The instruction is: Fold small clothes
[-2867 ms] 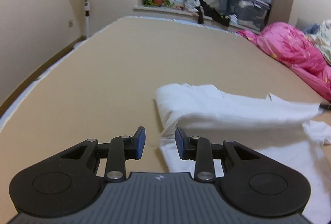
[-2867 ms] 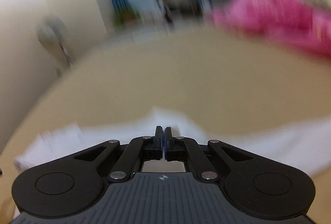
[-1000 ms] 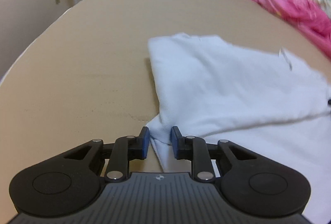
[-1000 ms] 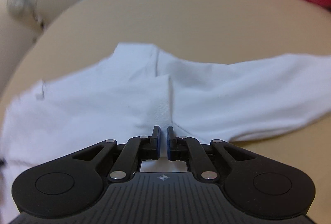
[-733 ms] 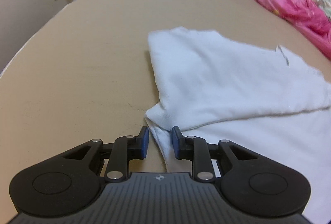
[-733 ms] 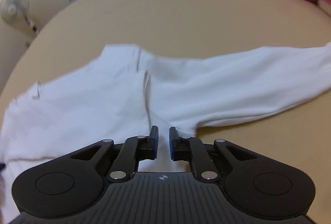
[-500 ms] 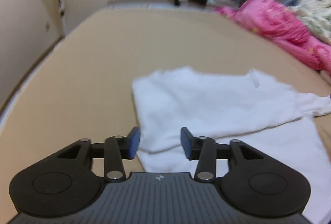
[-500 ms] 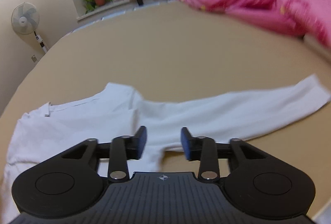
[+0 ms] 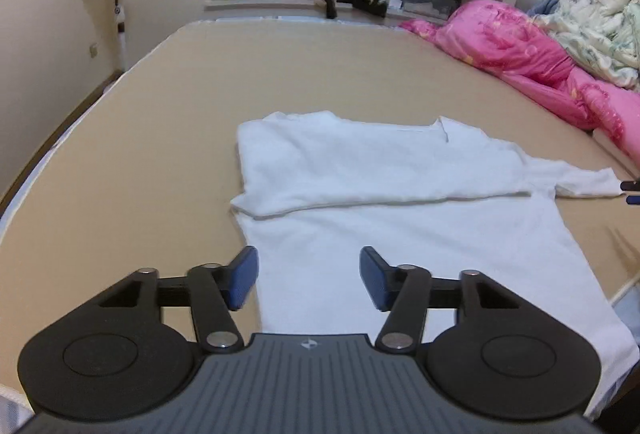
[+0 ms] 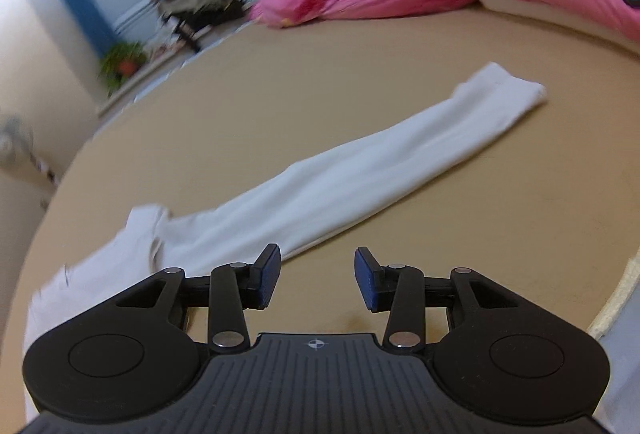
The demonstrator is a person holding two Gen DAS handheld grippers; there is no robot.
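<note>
Both hand-held grippers have let go of the white shirt (image 9: pixel 400 226) and backed away from it. A second ago each was pinched on cloth at the near edge; now the left hand-held gripper (image 9: pixel 308 276) hangs above the shirt's near part with its jaws opening and nothing between them, and the right hand-held gripper (image 10: pixel 316 276) stands spread over bare bed (image 10: pixel 480 218) — also empty.

The shirt lies flat on the tan bed, roughly in the middle of the left view. Its far part has been folded over toward the near side, so a doubled band now runs left to right across the body, its edge lying fairly straight. One long sleeve (image 10: pixel 360 169) sticks out to the right, flat and unfolded, reaching toward the pink quilt (image 9: pixel 520 45) at the far right.

That release most likely marks one fold as finished. Judging by how things lie, the sleeve is the next piece to bring in — the right hand-held gripper faces along it, with the cuff at the far end well apart from its fingertips.
</note>
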